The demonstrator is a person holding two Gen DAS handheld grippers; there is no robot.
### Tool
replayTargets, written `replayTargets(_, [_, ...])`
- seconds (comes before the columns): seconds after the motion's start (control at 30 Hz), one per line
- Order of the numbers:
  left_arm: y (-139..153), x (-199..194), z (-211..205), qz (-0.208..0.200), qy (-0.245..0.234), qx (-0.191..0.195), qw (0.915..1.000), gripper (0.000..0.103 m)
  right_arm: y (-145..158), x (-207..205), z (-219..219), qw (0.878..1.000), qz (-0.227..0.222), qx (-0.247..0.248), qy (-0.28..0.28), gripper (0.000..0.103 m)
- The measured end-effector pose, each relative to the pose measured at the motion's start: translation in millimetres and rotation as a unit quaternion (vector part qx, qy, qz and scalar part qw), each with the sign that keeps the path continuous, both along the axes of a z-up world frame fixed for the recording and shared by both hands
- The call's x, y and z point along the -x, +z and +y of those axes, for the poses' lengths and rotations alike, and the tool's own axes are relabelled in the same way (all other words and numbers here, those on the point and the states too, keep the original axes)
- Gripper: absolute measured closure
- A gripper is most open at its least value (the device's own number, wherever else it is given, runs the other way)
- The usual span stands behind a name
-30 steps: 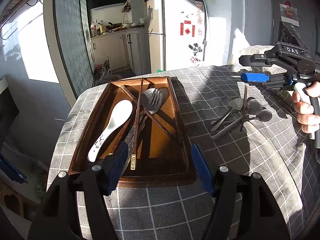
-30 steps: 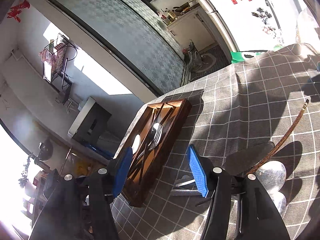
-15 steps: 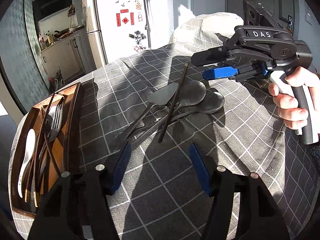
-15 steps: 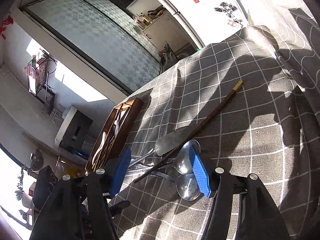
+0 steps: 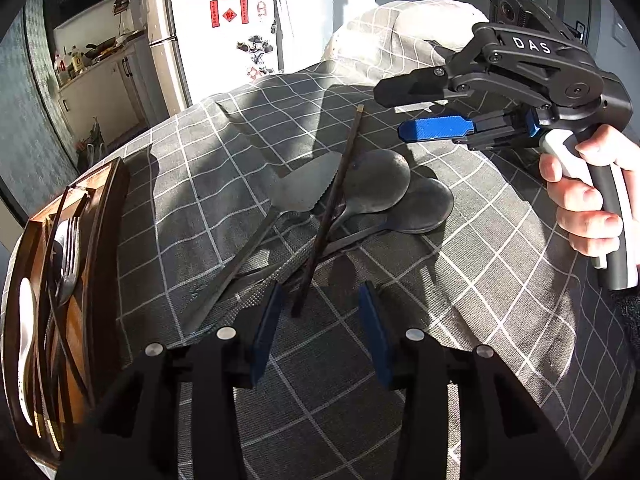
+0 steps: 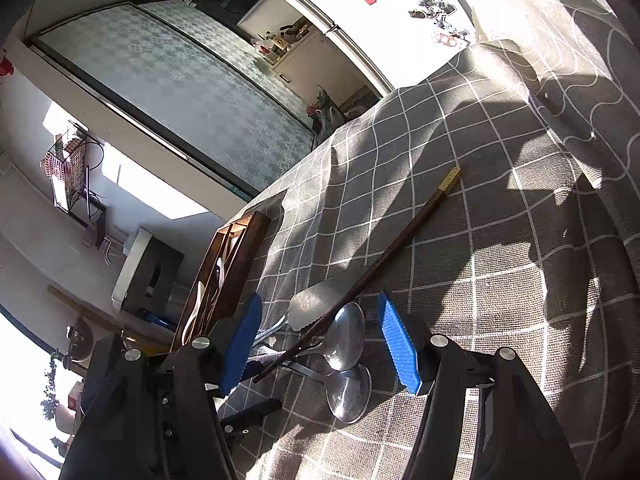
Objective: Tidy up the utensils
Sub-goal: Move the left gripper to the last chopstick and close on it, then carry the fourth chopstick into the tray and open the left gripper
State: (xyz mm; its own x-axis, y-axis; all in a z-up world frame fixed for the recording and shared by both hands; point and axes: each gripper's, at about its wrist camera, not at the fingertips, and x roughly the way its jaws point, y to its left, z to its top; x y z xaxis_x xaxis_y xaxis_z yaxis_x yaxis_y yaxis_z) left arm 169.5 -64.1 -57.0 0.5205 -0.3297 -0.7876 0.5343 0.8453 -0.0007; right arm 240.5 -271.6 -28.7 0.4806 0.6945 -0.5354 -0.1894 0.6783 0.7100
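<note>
Left gripper (image 5: 320,316) hovered low over the grey checked tablecloth (image 5: 460,320), blue-padded fingers (image 5: 266,328) spread apart, nothing between them. Just ahead of those pads lay the near tip of a long dark wooden chopstick (image 5: 330,208) — gold-capped far end (image 6: 450,179) pointing away across the cloth. Slanted across the pile, that chopstick: over the serrated flat metal server (image 5: 304,188) and beside the two round-bowled metal spoons (image 5: 380,188), bowls overlapping, handles crossing beneath the stick.

Right gripper (image 5: 416,110) held above and just beyond the spoons, one hand (image 5: 580,196) wrapped on its white-and-grey handle, jaws parted and gripping nothing. From its own camera, blue pads (image 6: 398,344) stood wide on either side of the pile, chopstick running up between them.

Well to the left of the chopstick sat the brown wooden divided tray (image 5: 108,220) at the cloth's edge — inside it a white ceramic spoon (image 5: 26,344), a metal fork (image 5: 70,248) and more dark chopsticks (image 5: 52,240), compartments hard to tell apart.
</note>
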Motion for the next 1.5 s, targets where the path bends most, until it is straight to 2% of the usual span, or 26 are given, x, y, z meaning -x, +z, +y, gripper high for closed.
replayTargets(0.03, [1,0,-2,0.000,-0.002,-0.002,1.0000,0.077,-1,-3,-1,1.000,0.004,-0.002,-0.002,0.042])
replayTargets(0.07, [1,-1,-4,-0.002,-0.003,-0.009,1.0000,0.095,-2,-5,-1,1.000,0.008,-0.005,-0.005,0.042])
replayTargets(0.13, [2,0,-9,-0.005,-0.004,-0.023,0.9997,0.097,-4,-10,0,1.000,0.015,-0.010,-0.007,0.042])
replayTargets(0.37, [11,5,-14,-0.007,-0.009,-0.027,0.9996,0.098,-16,-23,14,0.999,0.037,-0.008,-0.012,0.042])
replayTargets(0.6, [38,15,-12,-0.024,-0.010,-0.002,0.9997,0.098,-20,-29,19,0.999,0.041,-0.024,-0.019,0.042])
replayTargets(0.67, [43,17,-13,-0.029,-0.010,0.002,0.9995,0.098,-20,-29,21,0.999,0.040,-0.017,-0.021,0.050])
replayTargets(0.73, [45,20,-14,-0.032,-0.010,0.005,0.9994,0.098,-19,-27,23,0.999,0.037,-0.003,-0.024,0.071])
replayTargets(0.8, [46,21,-13,-0.031,-0.008,0.007,0.9995,0.097,-19,-26,23,0.999,0.036,0.003,-0.027,0.081])
replayTargets(1.0, [48,31,1,-0.035,-0.003,0.026,0.9990,0.098,-7,-21,32,0.999,0.028,0.012,-0.023,0.083])
replayTargets(1.17, [54,47,28,-0.046,0.014,0.029,0.9984,0.097,5,-21,67,0.999,0.021,0.025,0.002,0.083])
replayTargets(1.33, [56,59,71,-0.054,0.052,0.033,0.9966,0.098,13,-22,119,0.999,0.012,0.033,0.035,0.083])
replayTargets(1.5, [54,71,113,-0.067,0.095,0.012,0.9931,0.098,15,-29,179,0.997,0.005,0.035,0.075,0.084])
